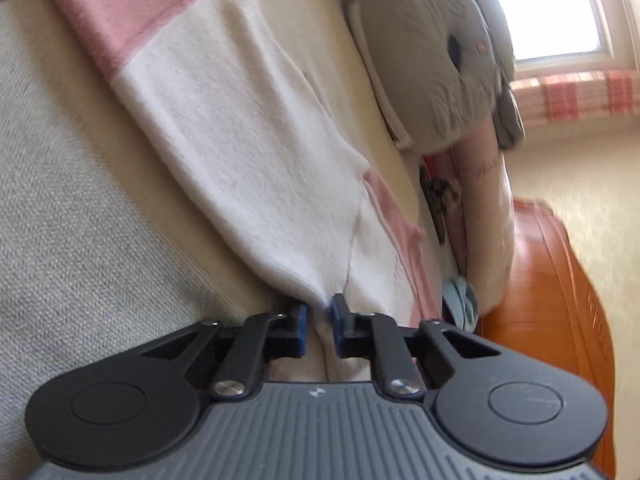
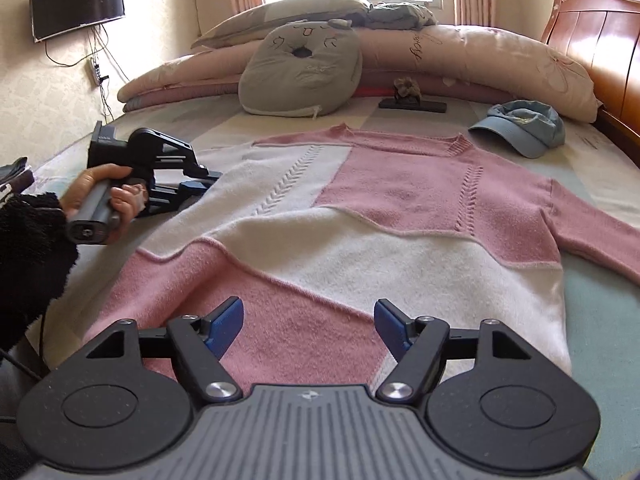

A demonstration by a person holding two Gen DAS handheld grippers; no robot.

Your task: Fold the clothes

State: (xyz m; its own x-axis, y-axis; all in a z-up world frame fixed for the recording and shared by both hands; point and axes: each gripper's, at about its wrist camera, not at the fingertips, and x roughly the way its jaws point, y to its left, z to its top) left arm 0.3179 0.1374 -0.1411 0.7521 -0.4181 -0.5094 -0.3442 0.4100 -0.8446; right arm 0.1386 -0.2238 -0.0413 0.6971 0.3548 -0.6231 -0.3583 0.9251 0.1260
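A pink and white knitted sweater (image 2: 360,240) lies flat on the bed, neck toward the pillows, its right sleeve stretched out to the side. My left gripper (image 1: 320,312) is shut on a bunched white fold of the sweater (image 1: 224,128), pinched between its blue pads. In the right wrist view a hand holds that left gripper (image 2: 204,184) at the sweater's left edge, by the white panel. My right gripper (image 2: 308,324) hovers open over the pink hem, with nothing between its fingers.
A blue cap (image 2: 524,128) lies beyond the sweater's right shoulder. A grey cushion (image 2: 300,76) and a dark flat object (image 2: 412,104) sit behind the neck, before rolled quilts. The wooden headboard (image 2: 600,36) stands at the right, and a wall TV (image 2: 76,2) at the left.
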